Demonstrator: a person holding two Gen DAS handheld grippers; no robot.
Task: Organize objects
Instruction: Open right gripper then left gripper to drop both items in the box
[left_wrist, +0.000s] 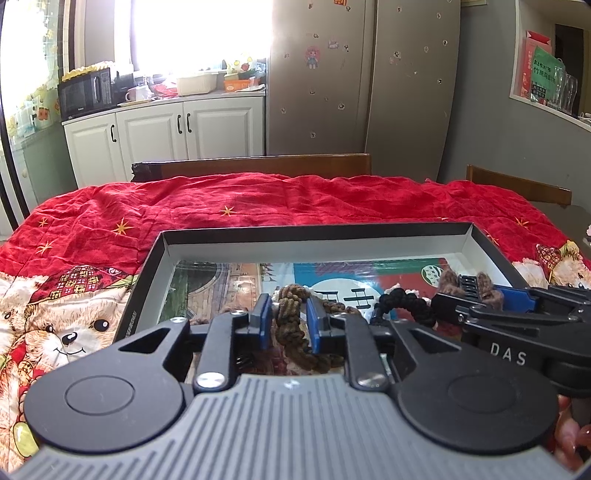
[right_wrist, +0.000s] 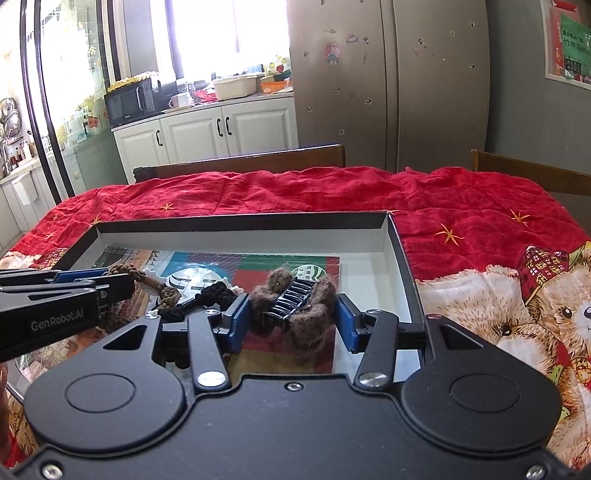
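Note:
A shallow black box (left_wrist: 325, 232) (right_wrist: 243, 225) with a white inside and printed pictures on its floor lies on the table. My left gripper (left_wrist: 289, 323) (right_wrist: 118, 282) stands open inside it. A brown braided hair tie (left_wrist: 290, 317) (right_wrist: 166, 291) lies between its blue pads, which do not press on it. My right gripper (right_wrist: 293, 323) (left_wrist: 472, 291) is open around a fuzzy brown hair claw clip (right_wrist: 295, 306) (left_wrist: 467, 286) that rests on the box floor. The pads sit at the edges of its fuzz. A black braided hair tie (left_wrist: 404, 306) (right_wrist: 212, 291) lies between the two.
A red tablecloth (left_wrist: 258, 199) (right_wrist: 461, 206) with teddy bear prints covers the table. Wooden chair backs (left_wrist: 258, 164) (right_wrist: 528, 166) stand at its far edge. Behind them are a fridge (left_wrist: 362, 81), white cabinets (right_wrist: 221, 129) and a microwave (left_wrist: 86, 92). A person's hand (left_wrist: 570, 435) holds the right gripper.

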